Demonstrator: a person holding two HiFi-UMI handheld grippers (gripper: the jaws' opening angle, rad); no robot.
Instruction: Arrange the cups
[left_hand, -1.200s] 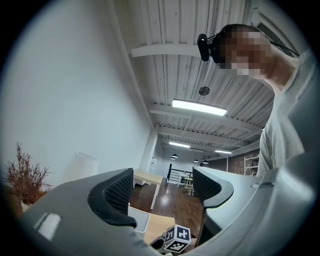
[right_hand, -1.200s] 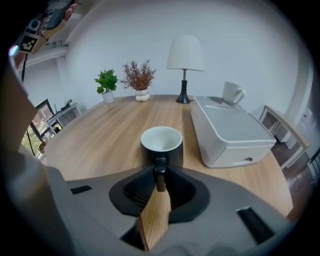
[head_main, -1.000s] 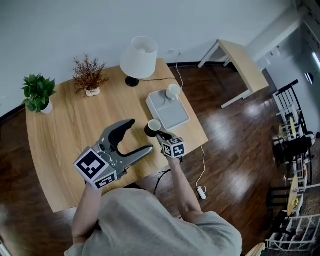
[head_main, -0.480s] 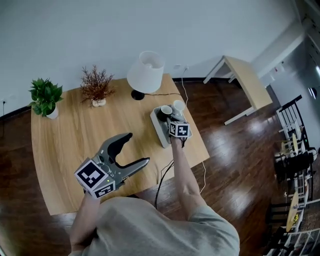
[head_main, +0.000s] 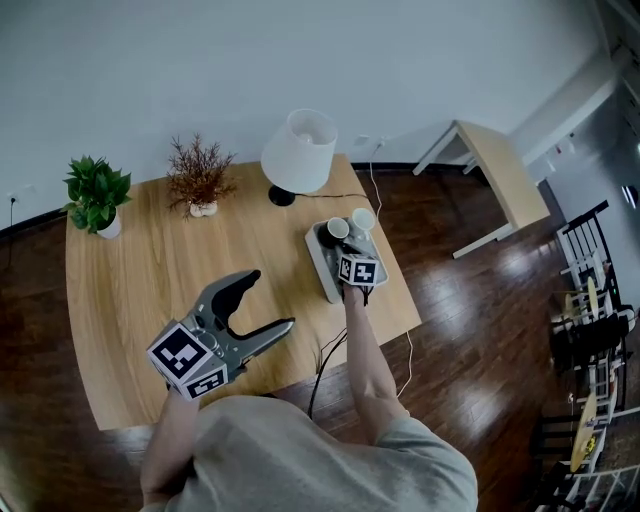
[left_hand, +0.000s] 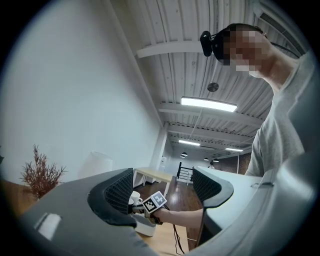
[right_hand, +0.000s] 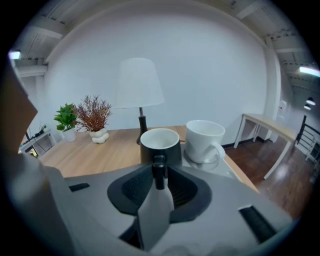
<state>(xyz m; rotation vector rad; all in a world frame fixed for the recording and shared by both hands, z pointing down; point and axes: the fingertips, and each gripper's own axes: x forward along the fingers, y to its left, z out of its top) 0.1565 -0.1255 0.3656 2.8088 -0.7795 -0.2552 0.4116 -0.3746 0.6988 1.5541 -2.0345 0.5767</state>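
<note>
A black cup (head_main: 335, 229) stands on the grey tray (head_main: 326, 270), close beside a white cup (head_main: 362, 218). My right gripper (head_main: 346, 247) reaches onto the tray from the near side. In the right gripper view the black cup (right_hand: 160, 143) is straight ahead, with its handle (right_hand: 158, 173) between the jaws. Those jaws have just been opening, and a gap shows on each side of the handle. The white cup (right_hand: 204, 140) sits to the right. My left gripper (head_main: 270, 300) hangs open and empty over the table's front.
A white lamp (head_main: 300, 150) stands behind the tray. A dried plant (head_main: 200, 175) and a green potted plant (head_main: 97, 190) sit at the table's back left. A cable (head_main: 402, 330) trails off the right edge to the floor. A small side table (head_main: 495, 170) is further right.
My right gripper carried the black cup from the table's front middle onto the tray beside the white cup. The left gripper stayed where it was.
</note>
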